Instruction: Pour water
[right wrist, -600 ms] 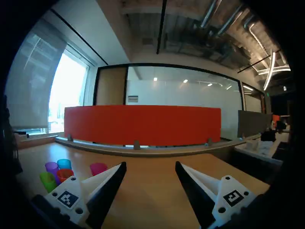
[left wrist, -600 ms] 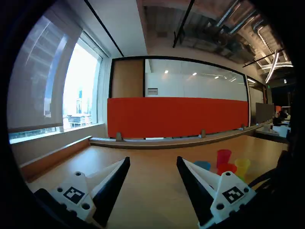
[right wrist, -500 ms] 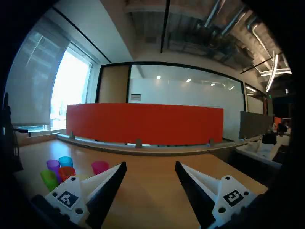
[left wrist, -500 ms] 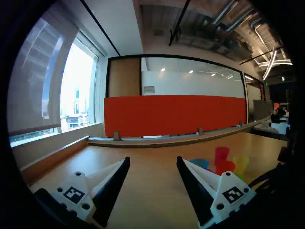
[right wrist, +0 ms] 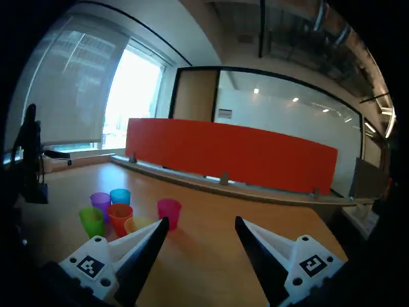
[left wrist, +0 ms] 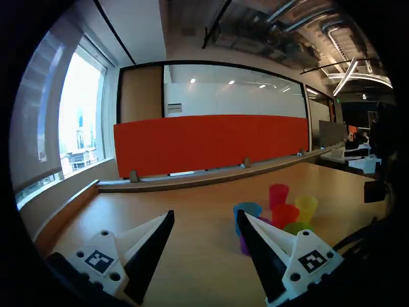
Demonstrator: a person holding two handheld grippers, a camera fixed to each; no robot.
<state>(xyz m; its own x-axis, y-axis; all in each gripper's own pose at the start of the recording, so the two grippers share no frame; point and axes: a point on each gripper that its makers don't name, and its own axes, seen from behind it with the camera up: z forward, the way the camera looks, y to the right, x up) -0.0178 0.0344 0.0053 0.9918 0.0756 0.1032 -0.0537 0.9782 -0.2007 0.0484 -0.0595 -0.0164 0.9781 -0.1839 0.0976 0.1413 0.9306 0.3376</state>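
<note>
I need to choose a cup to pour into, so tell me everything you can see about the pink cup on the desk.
The pink cup is a small tumbler of translucent, plastic-looking material, wider at the rim than at the base. It stands upright, mouth up, on the wooden desk. In the right gripper view it is at the right edge of the group of coloured cups. No gripper touches it. Whether it holds any water cannot be told.

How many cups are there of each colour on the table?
Purple cup: 1
Blue cup: 1
Pink cup: 1
Orange cup: 1
Green cup: 1
Yellow cup: 1
Total: 6 cups
</note>
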